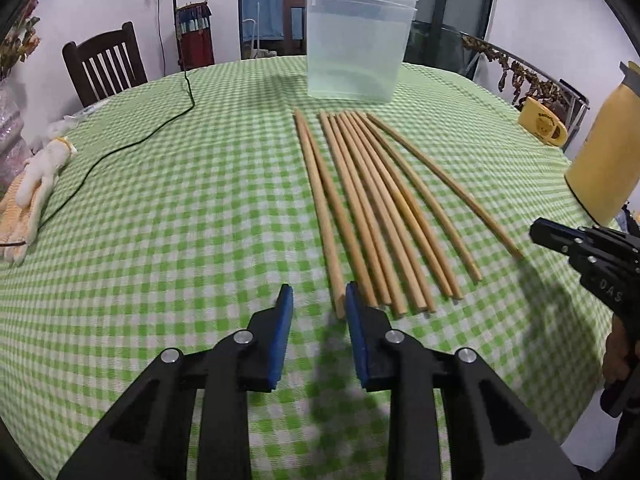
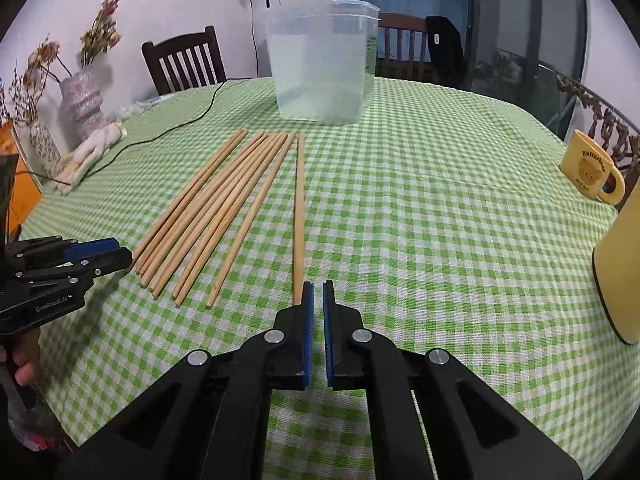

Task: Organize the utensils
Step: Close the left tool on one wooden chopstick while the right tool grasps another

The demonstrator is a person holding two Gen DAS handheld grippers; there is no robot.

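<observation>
Several wooden chopsticks [image 1: 380, 208] [image 2: 224, 200] lie side by side on the green checked tablecloth [image 1: 200, 208], pointing toward a clear plastic container [image 1: 356, 48] [image 2: 324, 68] that stands upright behind them. My left gripper [image 1: 319, 291] [image 2: 126, 254] hovers at the near ends of the leftmost sticks. Its jaws are partly open and one stick's end shows in the gap beside the right pad, unpressed. My right gripper [image 2: 318, 290] [image 1: 534, 232] is shut to a thin slit on nothing. The rightmost chopstick [image 2: 298, 216] ends just left of its left finger.
A yellow mug [image 2: 588, 172] [image 1: 542, 124] and a tall yellow bottle [image 2: 624, 264] [image 1: 608, 160] stand at the right edge. On the left lie a black cable [image 1: 132, 144], a plush toy [image 1: 36, 184] and vases [image 2: 82, 104]. Dark chairs [image 1: 104, 64] stand behind the table.
</observation>
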